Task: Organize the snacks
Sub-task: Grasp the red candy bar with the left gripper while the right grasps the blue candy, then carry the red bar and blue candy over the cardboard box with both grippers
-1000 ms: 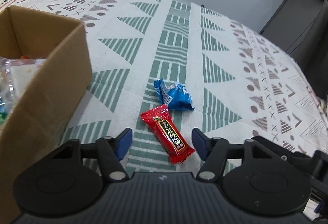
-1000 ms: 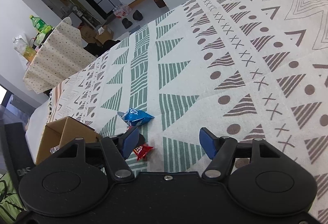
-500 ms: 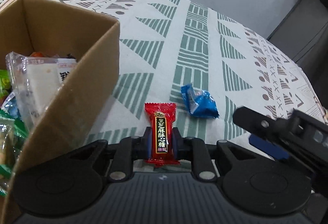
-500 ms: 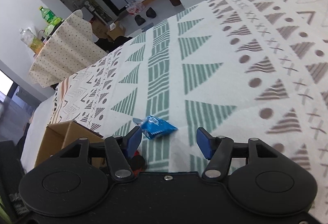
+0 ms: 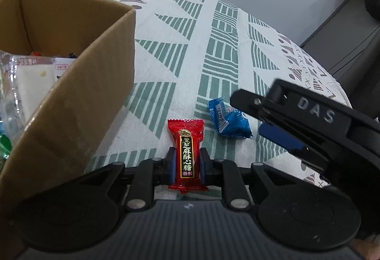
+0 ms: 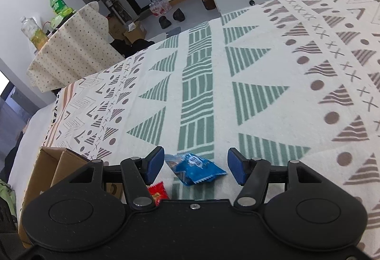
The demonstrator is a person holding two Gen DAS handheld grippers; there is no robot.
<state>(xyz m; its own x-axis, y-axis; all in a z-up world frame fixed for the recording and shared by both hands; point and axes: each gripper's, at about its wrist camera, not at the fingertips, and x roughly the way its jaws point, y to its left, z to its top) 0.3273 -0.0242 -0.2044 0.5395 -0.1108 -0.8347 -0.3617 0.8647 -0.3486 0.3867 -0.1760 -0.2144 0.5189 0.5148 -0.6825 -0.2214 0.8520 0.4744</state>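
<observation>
My left gripper (image 5: 186, 163) is shut on a red candy bar (image 5: 186, 148) with gold lettering, held just above the patterned tablecloth. A blue snack packet (image 5: 229, 121) lies on the cloth just right of it. In the right wrist view that blue packet (image 6: 194, 166) sits between the open fingers of my right gripper (image 6: 196, 166), and a corner of the red candy (image 6: 157, 193) shows lower left. The right gripper's black body (image 5: 315, 127) reaches in from the right beside the blue packet. A cardboard box (image 5: 71, 84) with several snacks inside stands at the left.
The patterned tablecloth (image 6: 273, 93) stretches far and right of the snacks. The box's near wall (image 6: 47, 176) stands close on the left. A second table with bottles (image 6: 71, 46), shoes and cartons are on the floor beyond.
My left gripper closed on the red candy and lifted it slightly. My right gripper moved left and down until its open fingers straddle the blue packet.
</observation>
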